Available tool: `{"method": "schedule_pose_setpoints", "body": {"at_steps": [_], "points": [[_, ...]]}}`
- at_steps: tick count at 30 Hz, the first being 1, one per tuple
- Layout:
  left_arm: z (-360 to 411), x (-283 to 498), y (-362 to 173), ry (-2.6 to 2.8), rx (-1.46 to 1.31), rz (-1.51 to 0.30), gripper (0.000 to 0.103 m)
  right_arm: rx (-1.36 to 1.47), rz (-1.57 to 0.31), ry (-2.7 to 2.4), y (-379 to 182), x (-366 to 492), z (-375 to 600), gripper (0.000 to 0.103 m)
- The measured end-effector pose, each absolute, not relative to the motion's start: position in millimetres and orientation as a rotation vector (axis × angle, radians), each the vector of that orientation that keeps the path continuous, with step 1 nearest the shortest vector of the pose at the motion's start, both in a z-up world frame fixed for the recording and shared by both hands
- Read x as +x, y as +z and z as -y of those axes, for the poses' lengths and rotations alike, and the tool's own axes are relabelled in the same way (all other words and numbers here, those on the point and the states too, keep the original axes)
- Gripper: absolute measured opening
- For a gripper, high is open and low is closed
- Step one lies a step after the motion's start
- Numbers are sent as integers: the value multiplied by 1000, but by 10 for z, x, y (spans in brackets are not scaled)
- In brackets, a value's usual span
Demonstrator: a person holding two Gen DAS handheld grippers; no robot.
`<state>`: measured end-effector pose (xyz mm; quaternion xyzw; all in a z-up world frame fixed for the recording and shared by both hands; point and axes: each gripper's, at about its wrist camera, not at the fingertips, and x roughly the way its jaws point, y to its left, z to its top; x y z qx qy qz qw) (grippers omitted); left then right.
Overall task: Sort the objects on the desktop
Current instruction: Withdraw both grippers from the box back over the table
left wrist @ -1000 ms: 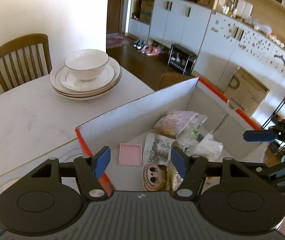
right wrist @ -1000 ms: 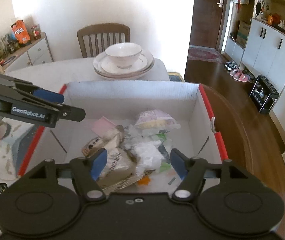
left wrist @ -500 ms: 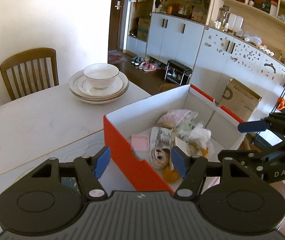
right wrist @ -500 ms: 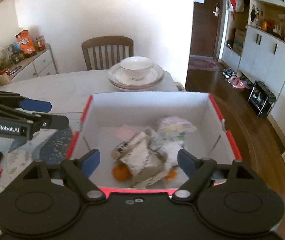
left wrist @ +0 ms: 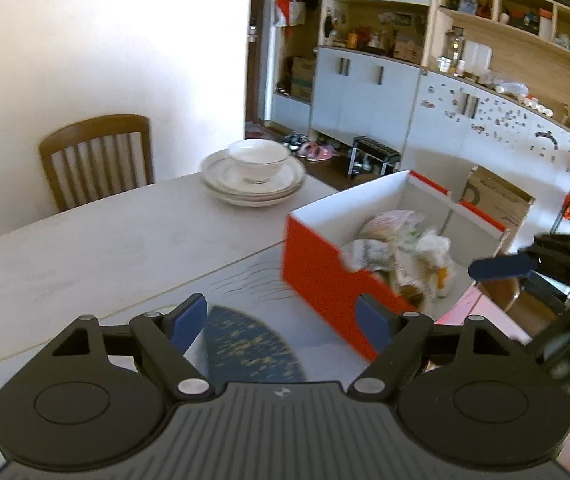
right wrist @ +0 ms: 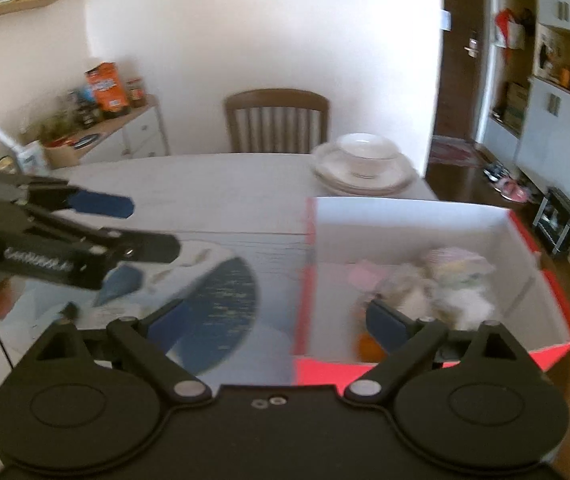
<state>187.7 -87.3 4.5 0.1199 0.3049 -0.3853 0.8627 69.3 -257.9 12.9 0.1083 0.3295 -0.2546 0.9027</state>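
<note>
A red cardboard box (left wrist: 321,280) with white inner walls stands on the table, right of centre in both views. It holds a heap of crumpled wrappers (right wrist: 441,284), a pink card (right wrist: 363,276) and something orange (right wrist: 369,346). My left gripper (left wrist: 281,322) hovers over the patterned mat, short of the box; its jaws are opening and nothing is between them. My right gripper (right wrist: 279,326) is near the box's front left corner, its jaws also opening and empty. Each gripper shows in the other's view: the left gripper (right wrist: 141,226) and a right fingertip (left wrist: 501,268).
A stack of white plates with a bowl (left wrist: 253,172) stands at the table's far end, before a wooden chair (right wrist: 277,120). A blue patterned mat (right wrist: 221,304) lies under glass left of the box. A sideboard (right wrist: 125,136) stands left, cupboards (left wrist: 365,88) right.
Both grippers have drawn back from above the box, which now looks smaller and farther right. Both pairs of jaws stand wider apart than before.
</note>
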Motion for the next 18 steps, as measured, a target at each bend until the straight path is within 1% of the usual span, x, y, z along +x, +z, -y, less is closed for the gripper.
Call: {"method": "schedule_pose_setpoints", "body": {"at_steps": [8,11,14,16,17,18], "points": [[310,2045,-7,-751,227,-651,83,213,-709,-457,-36,1102,2073,96],[135,2099,-48,-739,235,-649,86,200,-720,-447,-100,1215,1899,96],[-25,2150,-94,-740,233,-649,86,198,-731,-436,-180,1301,1744,96],[-134,2197,-141,-735,230,-655,90,197,-742,-432,-233,1356,1658,96],[-178,2224,-161,-732,225,-658,93,198,-749,-430,-262,1383,1613,96],[-230,2247,-186,-727,220,-662,100,197,-755,-428,-291,1420,1568,96]]}}
